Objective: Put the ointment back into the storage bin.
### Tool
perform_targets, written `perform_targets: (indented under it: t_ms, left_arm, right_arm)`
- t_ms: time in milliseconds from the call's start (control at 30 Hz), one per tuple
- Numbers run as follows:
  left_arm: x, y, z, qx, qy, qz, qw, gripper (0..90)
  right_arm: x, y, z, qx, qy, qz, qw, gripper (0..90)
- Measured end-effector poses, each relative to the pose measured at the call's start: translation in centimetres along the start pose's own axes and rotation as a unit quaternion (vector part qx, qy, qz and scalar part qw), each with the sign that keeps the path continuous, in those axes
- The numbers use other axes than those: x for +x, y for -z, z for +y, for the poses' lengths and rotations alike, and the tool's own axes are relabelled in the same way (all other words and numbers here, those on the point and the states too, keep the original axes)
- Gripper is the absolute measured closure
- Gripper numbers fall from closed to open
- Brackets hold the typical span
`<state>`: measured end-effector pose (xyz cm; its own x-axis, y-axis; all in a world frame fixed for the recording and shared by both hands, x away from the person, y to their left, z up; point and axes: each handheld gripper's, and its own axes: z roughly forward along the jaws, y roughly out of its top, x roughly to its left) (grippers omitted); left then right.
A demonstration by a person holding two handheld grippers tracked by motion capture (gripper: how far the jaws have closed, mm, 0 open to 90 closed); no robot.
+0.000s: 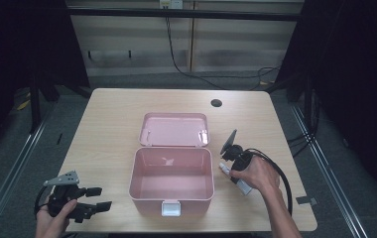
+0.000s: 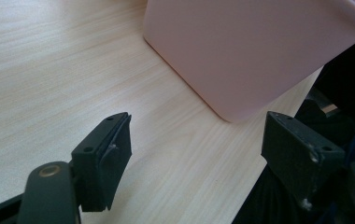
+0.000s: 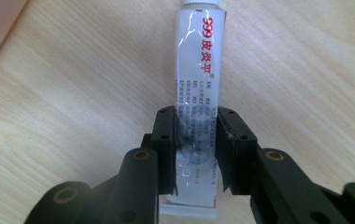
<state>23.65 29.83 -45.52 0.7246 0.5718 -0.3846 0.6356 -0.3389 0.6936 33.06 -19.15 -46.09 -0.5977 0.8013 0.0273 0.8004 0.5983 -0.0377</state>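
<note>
At the near left corner of the pale wooden counter (image 1: 112,114), the left tool (image 1: 102,198) rests idle in the person's hand, its jaws spread wide with nothing between them; in the left gripper view the left tool (image 2: 196,154) looks toward the rounded corner of the pink box (image 2: 250,51) standing just beyond its tips. At the middle of the counter the pink box (image 1: 170,176) stands open and empty, its white latch facing the person and its hinged lid (image 1: 175,129) thrown back flat on the far side. To the right of the box, just beside its wall, the right tool (image 3: 196,149) is pinching a white ointment tube (image 3: 198,79) with red lettering, the black pads pressing the tube's lower body from both sides (its crimped tail pokes out toward the camera, its cap end pointing away). In the high view the right tool (image 1: 231,168) and the tube (image 1: 224,169) sit low over the counter, and whether the tube has left the surface cannot be told. As a judgement, the work appears to be at an early stage: the box is opened and the tube gripped, while carrying it over the rim, setting it inside and perhaps closing the lid remain to be done.
</note>
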Motion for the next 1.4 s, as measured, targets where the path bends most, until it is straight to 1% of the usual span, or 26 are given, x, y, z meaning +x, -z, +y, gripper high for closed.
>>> perform_targets:
  t_ms: [67,100,200,233,400,467,533,733,767,867,1000,1033,1067,1167,1200,1267,1300,1333,1400]
  left_arm:
    - [0.0,0.0,0.0,-0.001,0.0,-0.001,1.0,24.1]
    - [0.0,0.0,0.0,0.0,0.0,-0.002,1.0,24.0]
    - [0.0,0.1,0.0,-0.001,-0.001,-0.002,1.0,24.1]
    - [0.0,0.1,0.0,-0.001,0.0,-0.002,1.0,24.1]
    - [0.0,0.1,0.0,-0.002,-0.001,-0.002,1.0,24.1]
    - [0.0,0.0,0.0,-0.001,0.0,-0.002,1.0,24.1]
    - [0.0,0.1,0.0,0.0,-0.001,-0.003,1.0,24.1]
    - [0.0,0.0,0.0,-0.001,0.0,0.0,1.0,24.1]
    - [0.0,0.0,0.0,-0.001,0.0,-0.001,1.0,24.1]
    - [0.0,0.0,0.0,0.0,0.0,-0.001,1.0,24.1]
    - [0.0,0.0,0.0,0.001,-0.001,-0.001,1.0,24.1]
    - [0.0,0.0,0.0,0.001,-0.001,-0.001,1.0,24.1]
    - [0.0,0.0,0.0,0.0,-0.001,-0.001,1.0,24.0]
    - [0.0,0.0,0.0,0.0,-0.001,-0.001,1.0,24.0]
    - [0.0,0.0,0.0,0.0,-0.001,-0.001,1.0,24.0]
    - [0.0,0.0,0.0,0.0,-0.001,-0.001,1.0,24.0]
    - [0.0,0.0,0.0,0.001,-0.001,-0.001,1.0,24.0]
    - [0.0,0.0,0.0,0.001,-0.001,0.0,1.0,24.1]
    - [0.0,0.0,0.0,0.001,-0.001,-0.002,1.0,24.0]
  right_arm:
    - [0.1,-0.1,0.1,-0.001,0.005,-0.001,1.0,69.7]
    - [0.1,-0.1,0.2,0.0,0.007,0.002,1.0,69.5]
    - [0.1,-0.5,0.3,0.002,0.015,-0.004,0.9999,67.6]
    - [0.3,-0.6,0.4,0.002,0.018,-0.009,0.9998,67.3]
    - [0.5,-0.6,0.3,-0.002,0.022,-0.015,0.9996,68.2]
    - [0.5,-0.6,0.3,-0.005,0.021,-0.013,0.9997,69.1]
    - [0.5,-0.2,0.2,-0.007,0.02,-0.009,0.9997,70.9]
    - [0.4,0.4,-0.2,-0.015,0.01,-0.006,0.9998,71.0]
    - [0.3,0.7,-0.4,-0.022,0.01,0.002,0.9997,71.0]
    - [0.2,1.0,-0.6,-0.022,0.005,0.007,0.9997,71.0]
    - [0.1,1.2,-1.1,-0.024,0.01,0.011,0.9996,71.0]
    - [0.0,1.4,-1.2,-0.021,0.011,0.012,0.9997,71.0]
    - [0.0,1.4,-1.3,-0.025,0.01,0.013,0.9995,71.0]
    - [-0.1,1.9,-1.6,-0.027,0.018,0.012,0.9994,71.0]
    - [-0.1,2.4,-1.9,-0.036,0.017,0.013,0.9991,71.0]
    - [0.0,2.5,-2.1,-0.036,0.019,0.015,0.9991,70.9]
    - [0.0,2.7,-2.3,-0.039,0.027,0.02,0.9987,71.0]
    - [0.1,2.8,-2.5,-0.041,0.028,0.021,0.9986,71.0]
    - [0.1,3.1,-2.8,-0.04,0.031,0.016,0.9986,71.0]
